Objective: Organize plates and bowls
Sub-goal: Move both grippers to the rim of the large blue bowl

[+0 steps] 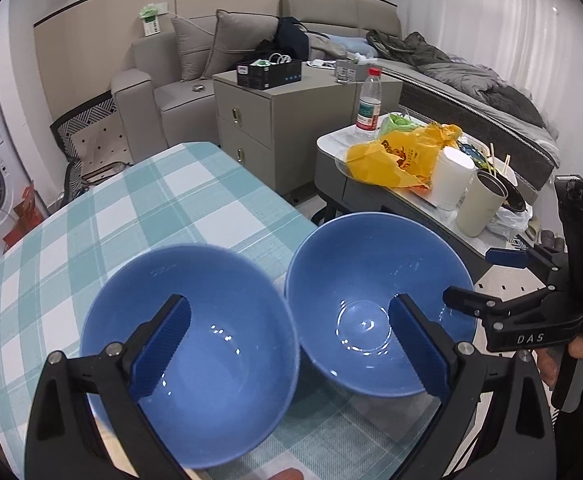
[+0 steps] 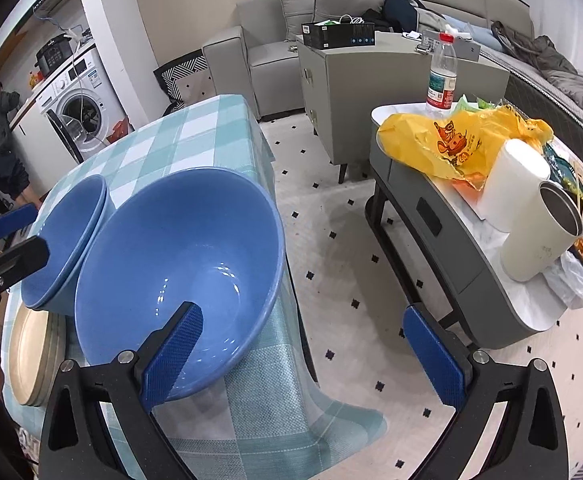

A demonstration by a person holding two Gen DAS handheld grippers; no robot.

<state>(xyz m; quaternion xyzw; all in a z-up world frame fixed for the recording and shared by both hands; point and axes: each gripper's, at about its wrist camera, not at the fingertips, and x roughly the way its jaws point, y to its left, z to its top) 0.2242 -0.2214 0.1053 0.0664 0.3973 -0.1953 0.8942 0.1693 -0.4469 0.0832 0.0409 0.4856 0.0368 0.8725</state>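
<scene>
Currently two blue bowls sit side by side on the desk, rims nearly touching. The right bowl (image 1: 375, 300) stands at the desk's corner, close to where the checked tablecloth (image 1: 131, 208) drops to the floor. The left bowl (image 1: 195, 344) looks in the right wrist view like two nested bowls, since a double rim shows there. Beside it, at the desk's near edge, lies a stack of pale plates (image 2: 31, 356).

Left tongs (image 1: 287, 344): spread wide, holding nothing. One pad hangs over the left bowl's interior, the other over the right bowl's; whether either touches the glaze I cannot tell.

Right tongs (image 2: 303, 356): also wide open and empty. The left pad sits inside the right bowl near its rim; the other pad hangs out over the tiled floor (image 2: 351, 248).

Judgement: step in hand is likely picking up the right bowl by its rim to stack it on the left one.

Risks:
- Right bowl is near the corner; a sideways nudge while closing could push it off onto the floor.
- Glazed wall is smooth and sloped; a shallow pinch may slip and tilt the bowl.
- Both tongs crowd the same bowl, so they could collide.
- Rim knocking rim during the lift could chip either bowl.

Beyond, a cluttered side table (image 2: 431, 216) carries a yellow bag (image 2: 443, 144).
</scene>
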